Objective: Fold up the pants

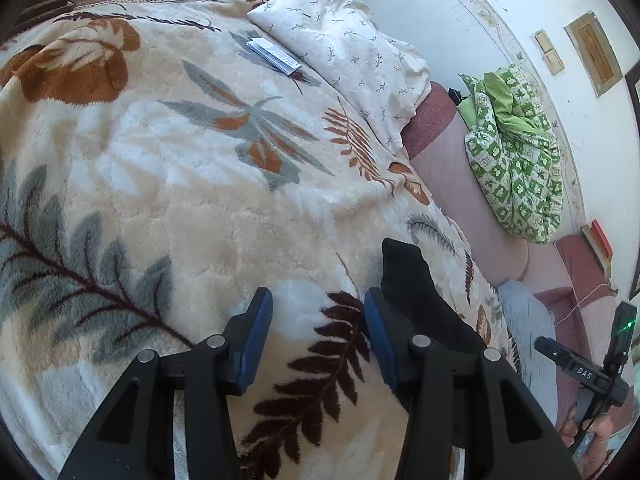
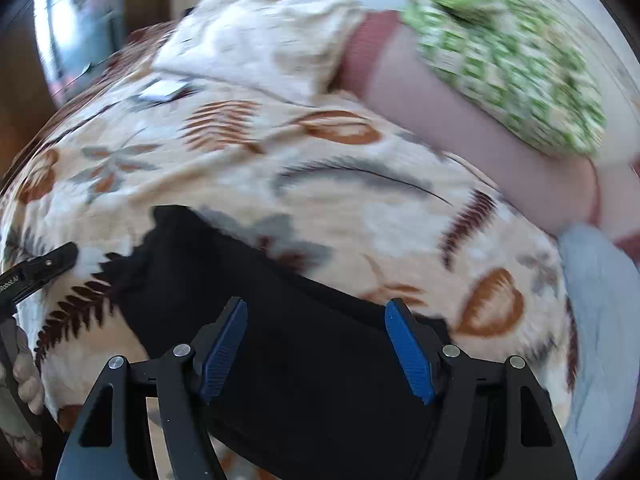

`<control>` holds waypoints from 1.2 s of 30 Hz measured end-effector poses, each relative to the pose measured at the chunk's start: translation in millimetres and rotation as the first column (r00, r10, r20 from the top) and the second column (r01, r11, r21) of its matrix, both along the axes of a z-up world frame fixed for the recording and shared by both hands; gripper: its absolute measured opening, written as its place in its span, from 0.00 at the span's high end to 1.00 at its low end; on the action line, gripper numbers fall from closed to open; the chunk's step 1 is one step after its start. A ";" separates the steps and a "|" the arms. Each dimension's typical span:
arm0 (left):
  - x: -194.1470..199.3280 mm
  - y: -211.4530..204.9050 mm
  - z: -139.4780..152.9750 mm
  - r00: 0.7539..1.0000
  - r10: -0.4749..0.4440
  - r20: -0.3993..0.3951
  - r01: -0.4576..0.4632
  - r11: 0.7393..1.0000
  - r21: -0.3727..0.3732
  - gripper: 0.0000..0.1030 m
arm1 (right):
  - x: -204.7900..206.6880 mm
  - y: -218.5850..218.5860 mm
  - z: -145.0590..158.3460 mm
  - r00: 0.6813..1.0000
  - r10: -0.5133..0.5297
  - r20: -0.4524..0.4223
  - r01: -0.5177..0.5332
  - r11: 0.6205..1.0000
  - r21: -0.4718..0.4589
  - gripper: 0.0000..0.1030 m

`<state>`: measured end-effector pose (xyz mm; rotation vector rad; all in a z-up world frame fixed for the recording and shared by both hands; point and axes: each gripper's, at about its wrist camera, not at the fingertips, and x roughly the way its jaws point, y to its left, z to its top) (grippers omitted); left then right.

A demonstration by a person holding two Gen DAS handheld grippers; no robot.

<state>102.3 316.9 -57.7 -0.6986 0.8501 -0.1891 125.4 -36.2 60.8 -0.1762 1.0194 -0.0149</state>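
Note:
The black pants (image 2: 304, 352) lie on a cream blanket with a leaf print (image 2: 320, 184). In the right wrist view they stretch from upper left to under my right gripper (image 2: 316, 312), which is open and empty just above them. In the left wrist view only one black end of the pants (image 1: 408, 280) shows, beside the right finger of my left gripper (image 1: 319, 304). The left gripper is open and empty over the blanket (image 1: 160, 184). The right gripper also shows at the far right of the left wrist view (image 1: 592, 368).
A white pillow with small sprigs (image 1: 352, 52) and a folded paper (image 1: 274, 54) lie at the far end of the bed. A green patterned bundle (image 1: 516, 160) sits on the pink bed edge. A light blue cloth (image 2: 600, 300) hangs at the right side.

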 end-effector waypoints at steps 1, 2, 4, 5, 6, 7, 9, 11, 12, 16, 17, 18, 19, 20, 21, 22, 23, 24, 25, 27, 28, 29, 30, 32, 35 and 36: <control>-0.4 -3.1 1.3 1.000 -0.006 0.004 0.006 1.000 0.007 0.55 | -12.4 -43.4 7.5 0.995 -0.101 0.014 0.101 0.995 0.020 0.27; -1.7 -7.4 3.0 1.000 -0.013 0.011 0.013 1.000 0.022 0.55 | -26.4 -87.2 13.6 0.979 -0.202 0.016 0.201 0.979 0.040 0.29; -4.3 -16.4 6.6 0.999 -0.028 0.026 0.026 0.998 0.056 0.55 | -59.7 -165.9 18.0 0.928 -0.374 0.002 0.372 0.923 0.097 0.41; -6.7 -21.0 9.0 0.999 -0.037 0.036 0.034 0.997 0.075 0.55 | -73.1 -190.3 17.0 0.907 -0.421 -0.009 0.419 0.899 0.127 0.47; -10.1 -26.2 12.0 0.998 -0.044 0.048 0.039 0.995 0.090 0.55 | -89.2 -215.6 13.0 0.885 -0.465 -0.024 0.463 0.872 0.161 0.49; -12.8 -30.3 15.0 0.997 -0.046 0.054 0.041 0.994 0.100 0.55 | -102.4 -233.6 7.2 0.869 -0.493 -0.035 0.491 0.852 0.180 0.52; -19.0 -40.6 21.4 0.997 -0.059 0.052 0.054 0.994 0.093 0.55 | -120.5 -249.5 -5.1 0.854 -0.519 -0.043 0.516 0.832 0.203 0.53; -26.4 -53.7 29.2 0.994 -0.092 0.059 0.085 0.991 0.102 0.55 | -129.9 -257.6 -21.8 0.844 -0.534 -0.053 0.529 0.811 0.250 0.53; -31.7 -61.3 33.4 0.992 -0.108 0.060 0.101 0.988 0.118 0.55 | -131.2 -259.6 -30.2 0.838 -0.542 -0.057 0.536 0.802 0.262 0.53; -47.6 -82.4 45.7 0.985 -0.160 0.062 0.149 0.977 0.154 0.54 | -121.4 -271.3 -69.4 0.824 -0.562 -0.076 0.559 0.783 0.273 0.52; -50.8 -86.5 48.7 0.984 -0.168 0.062 0.155 0.974 0.165 0.54 | -118.3 -273.3 -77.4 0.819 -0.567 -0.089 0.567 0.775 0.278 0.52; -52.7 -89.0 50.4 0.983 -0.170 0.064 0.157 0.972 0.175 0.54 | -115.6 -274.0 -84.6 0.815 -0.571 -0.095 0.573 0.772 0.276 0.52; -54.3 -91.5 51.8 0.983 -0.172 0.063 0.158 0.970 0.186 0.54 | -113.7 -273.7 -89.0 0.820 -0.564 -0.096 0.567 0.777 0.273 0.55; -54.8 -93.2 52.2 0.983 -0.173 0.061 0.158 0.968 0.193 0.54 | -112.8 -271.7 -89.3 0.827 -0.556 -0.087 0.557 0.789 0.258 0.74; -55.1 -94.4 51.9 0.983 -0.174 0.057 0.160 0.967 0.198 0.54 | -115.5 -269.6 -86.1 0.827 -0.558 -0.067 0.556 0.795 0.243 0.76; -55.1 -95.2 51.0 0.983 -0.175 0.053 0.162 0.967 0.198 0.54 | -121.4 -268.6 -80.1 0.831 -0.555 -0.047 0.546 0.796 0.263 0.81; -54.4 -96.5 49.3 0.983 -0.177 0.046 0.165 0.967 0.196 0.53 | -128.0 -269.4 -75.4 0.832 -0.554 -0.034 0.541 0.795 0.275 0.83; -53.0 -98.6 46.1 0.983 -0.182 0.034 0.172 0.965 0.196 0.53 | -133.9 -270.7 -71.4 0.831 -0.555 -0.026 0.539 0.793 0.286 0.84; -51.5 -101.2 43.3 0.982 -0.187 0.023 0.179 0.964 0.196 0.53 | -139.9 -272.7 -68.2 0.828 -0.560 -0.023 0.540 0.786 0.301 0.85; -50.7 -105.9 37.2 0.980 -0.199 0.003 0.195 0.961 0.195 0.53 | -151.1 -276.6 -65.7 0.819 -0.573 -0.031 0.551 0.771 0.319 0.87; -51.1 -108.5 35.0 0.978 -0.207 -0.003 0.203 0.959 0.197 0.53 | -156.5 -277.7 -65.6 0.814 -0.580 -0.040 0.561 0.764 0.319 0.89; -51.8 -110.6 33.7 0.977 -0.214 -0.006 0.211 0.957 0.200 0.53 | -161.1 -279.0 -66.1 0.804 -0.593 -0.044 0.577 0.761 0.296 0.99; -52.7 -111.9 32.8 0.976 -0.219 -0.007 0.216 0.955 0.203 0.53 | -165.1 -281.2 -66.5 0.792 -0.610 -0.043 0.598 0.759 0.257 0.99; -53.1 -112.9 30.8 0.975 -0.223 -0.011 0.221 0.954 0.203 0.53 | -173.1 -294.2 -73.8 0.748 -0.662 -0.057 0.660 0.731 0.170 0.99; -53.5 -110.6 28.7 0.976 -0.219 -0.018 0.218 0.956 0.195 0.53 | -184.3 -301.9 -75.3 0.737 -0.673 -0.065 0.672 0.720 0.171 0.95; -52.9 -110.2 27.8 0.976 -0.216 -0.022 0.216 0.957 0.192 0.53 | -185.4 -298.0 -72.0 0.768 -0.637 -0.069 0.633 0.738 0.235 0.95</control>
